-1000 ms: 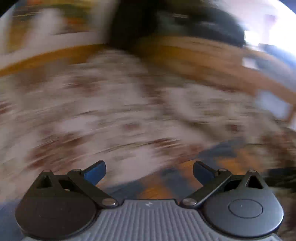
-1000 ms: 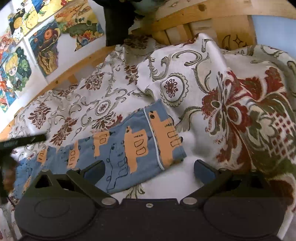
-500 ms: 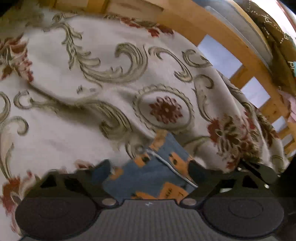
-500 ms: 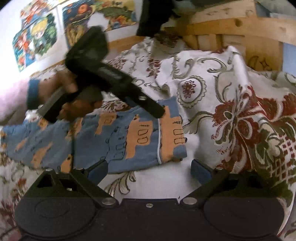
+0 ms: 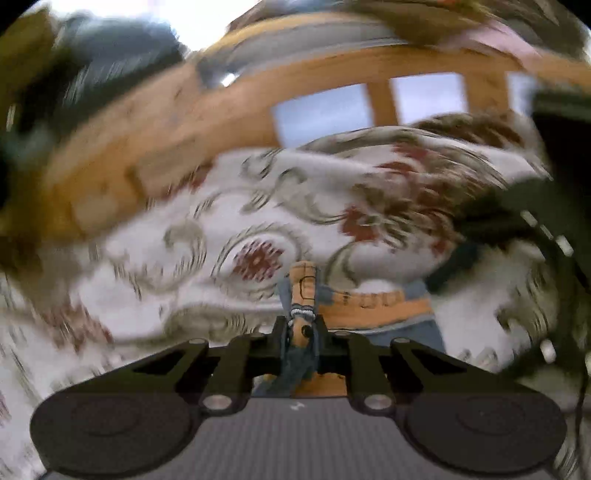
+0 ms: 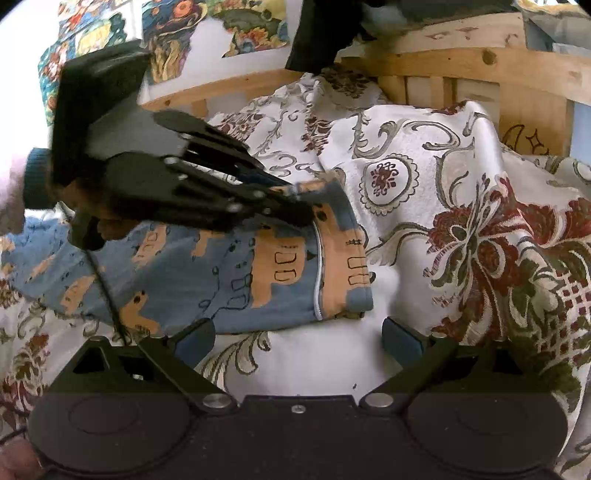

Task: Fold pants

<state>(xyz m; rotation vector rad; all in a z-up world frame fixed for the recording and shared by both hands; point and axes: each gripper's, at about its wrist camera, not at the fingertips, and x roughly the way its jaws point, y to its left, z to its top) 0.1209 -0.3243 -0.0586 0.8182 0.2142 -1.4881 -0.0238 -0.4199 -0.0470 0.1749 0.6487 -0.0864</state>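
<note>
Small blue pants [image 6: 236,273] with orange vehicle prints lie flat on a patterned bedspread [image 6: 424,206], waistband to the right. My left gripper [image 6: 295,201] comes in from the left and is shut on the far corner of the waistband. In the blurred left wrist view the same gripper [image 5: 301,328] pinches a bunched fold of the pants [image 5: 373,306]. My right gripper [image 6: 299,338] is open just in front of the near waistband corner, with only bedspread between its fingers.
A wooden bed frame [image 6: 480,70] runs along the far side and right. Colourful pictures [image 6: 177,33] hang on the wall behind. A dark garment [image 6: 325,29] drapes over the frame. A hand [image 6: 92,210] holds the left gripper.
The left gripper swung over from the far left to the waistband and shut on its far corner. The right gripper edged closer to the near waistband corner.
</note>
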